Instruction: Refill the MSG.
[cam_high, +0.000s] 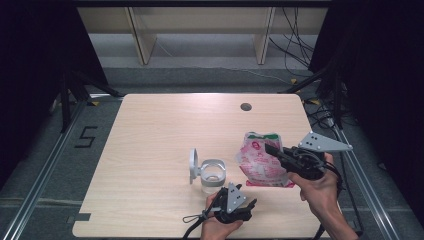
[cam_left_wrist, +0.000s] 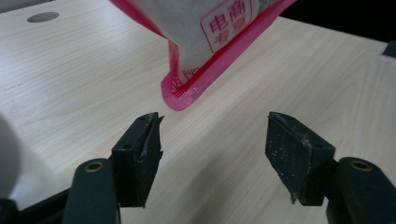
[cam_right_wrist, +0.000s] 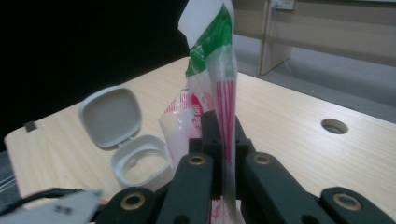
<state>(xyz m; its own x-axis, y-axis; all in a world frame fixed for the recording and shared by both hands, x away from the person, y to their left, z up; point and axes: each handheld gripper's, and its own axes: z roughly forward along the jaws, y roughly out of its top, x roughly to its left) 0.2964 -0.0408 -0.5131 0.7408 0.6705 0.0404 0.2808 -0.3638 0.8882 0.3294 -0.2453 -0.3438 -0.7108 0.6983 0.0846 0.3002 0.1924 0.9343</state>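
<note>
One pouch (cam_high: 260, 162), one open-lidded jar (cam_high: 212, 175), seemingly empty

High view looks down; both close gripper views share the pink pouch (cam_high: 261, 162).

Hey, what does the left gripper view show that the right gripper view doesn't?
Left gripper view alone: the left gripper, jaws apart with nothing between them, below the pouch's pink bottom corner.

Right gripper view alone: the right gripper clamped on the pouch's edge, the pouch's green top, and the white container with its hinged lid open.

Both: the pouch, the wooden table and its round hole.
</note>
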